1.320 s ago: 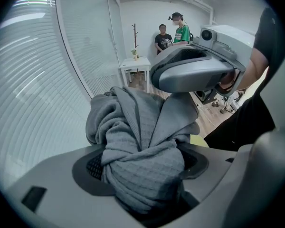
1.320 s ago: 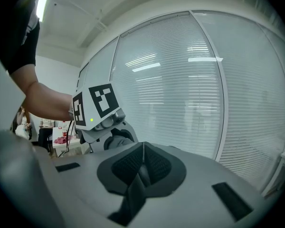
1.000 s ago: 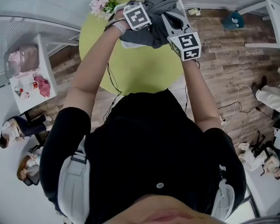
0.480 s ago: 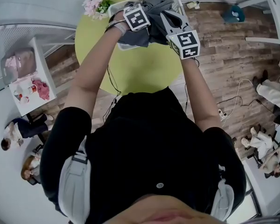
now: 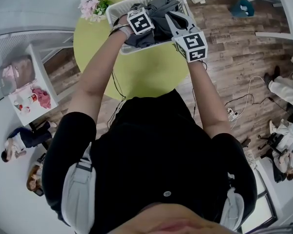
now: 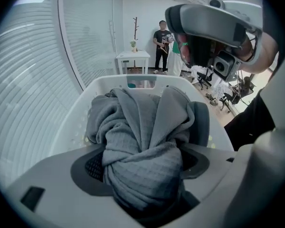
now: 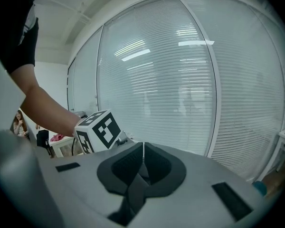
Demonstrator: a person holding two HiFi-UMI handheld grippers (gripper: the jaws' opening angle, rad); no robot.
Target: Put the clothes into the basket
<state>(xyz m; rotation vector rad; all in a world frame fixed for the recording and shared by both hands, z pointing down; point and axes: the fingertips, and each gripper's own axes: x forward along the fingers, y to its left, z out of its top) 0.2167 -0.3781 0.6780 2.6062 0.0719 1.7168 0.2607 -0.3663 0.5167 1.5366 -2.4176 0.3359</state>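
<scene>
A white slatted basket [image 5: 118,8] stands on the far part of a round green table [image 5: 136,72]. A dark grey garment [image 5: 158,9] lies bunched inside it. My left gripper [image 5: 144,28] is over the basket's near side, shut on a thick twisted wad of the garment [image 6: 142,127]; the cloth fills the gap between its pads [image 6: 92,165]. Beyond that wad the basket's far rim [image 6: 109,82] shows. My right gripper [image 5: 172,19] is beside it on the right, its jaws closed on a thin dark fold of the same garment [image 7: 133,194].
A bunch of pink flowers [image 5: 92,5] sits on the table left of the basket. A white side table [image 5: 24,89] with small items stands at the left. People sit on the wooden floor at both sides, with cables [image 5: 244,106] on the right. Glass walls with blinds stand behind.
Both grippers have carried the grey garment forward and down into the basket. The basket now shows whole in the head view, where earlier the cloth covered most of it.
</scene>
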